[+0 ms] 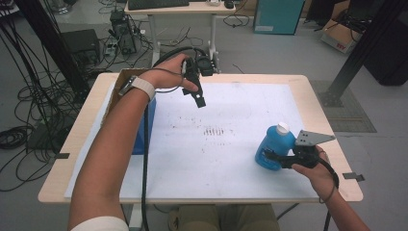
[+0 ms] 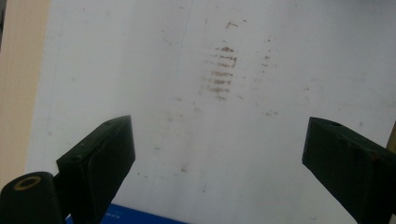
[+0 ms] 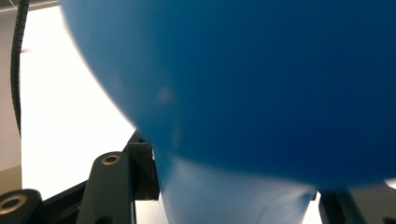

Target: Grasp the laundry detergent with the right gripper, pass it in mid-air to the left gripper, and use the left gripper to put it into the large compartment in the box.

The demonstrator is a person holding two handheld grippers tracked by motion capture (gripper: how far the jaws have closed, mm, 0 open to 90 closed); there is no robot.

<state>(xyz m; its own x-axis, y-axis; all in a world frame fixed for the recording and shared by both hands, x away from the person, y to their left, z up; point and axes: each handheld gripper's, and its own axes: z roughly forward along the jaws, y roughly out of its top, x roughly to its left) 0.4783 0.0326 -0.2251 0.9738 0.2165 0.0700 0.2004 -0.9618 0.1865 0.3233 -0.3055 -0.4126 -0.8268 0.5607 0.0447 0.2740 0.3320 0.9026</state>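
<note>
**Right claw clamps the blue bottle; left claw hangs wide over the sheet**

In the high view the left forearm runs up from the bottom left of the frame to the upper middle, wrist bent, the hand wrapped round the left gripper (image 1: 198,98), which points down and toward the frame's right above the white sheet (image 1: 231,159). Its own view shows the jaws spread wide at the lower corners with nothing between them, only the sheet and a patch of brown smudge marks (image 2: 223,74) near the top centre.

The right hand (image 1: 312,171) comes in at the lower right, holding the right gripper (image 1: 270,156) roughly level and pointing toward the frame's left. Its jaws are clamped on the lower body of the blue bottle (image 1: 274,147), which has a white cap and sits at the right of the sheet, leaning a little. In the right gripper view the bottle's blue bulk looms close, pinched between the jaws at the bottom edge.

A blue box (image 1: 144,127) sits at the sheet's left edge, under the left forearm.
</note>
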